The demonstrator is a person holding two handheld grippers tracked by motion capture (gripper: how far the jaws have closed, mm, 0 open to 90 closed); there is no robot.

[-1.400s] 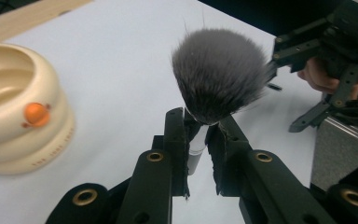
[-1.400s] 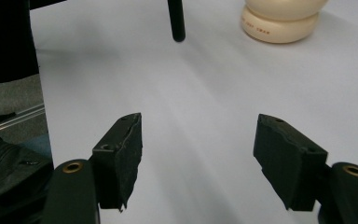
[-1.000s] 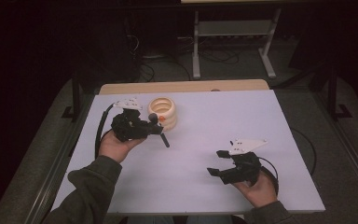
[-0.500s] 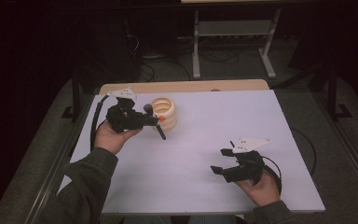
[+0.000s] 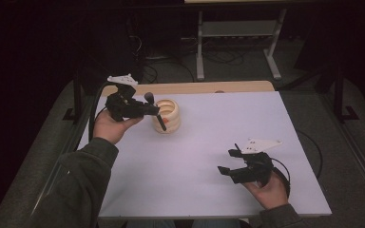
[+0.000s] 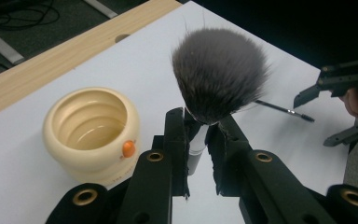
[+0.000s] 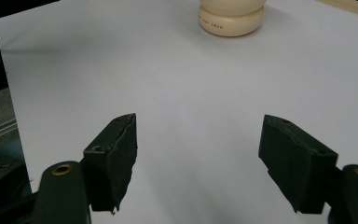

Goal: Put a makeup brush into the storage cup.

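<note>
Left gripper (image 6: 198, 135) clamps a brush (image 6: 219, 74) above the cup (image 5: 167, 115) near the table's (image 5: 266, 123) far-left corner; right gripper (image 7: 198, 156) gapes wide, empty

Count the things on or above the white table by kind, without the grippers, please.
Fluffy brush: 1
Thin black wand: 1
Cream pot: 1
Total: 3
</note>
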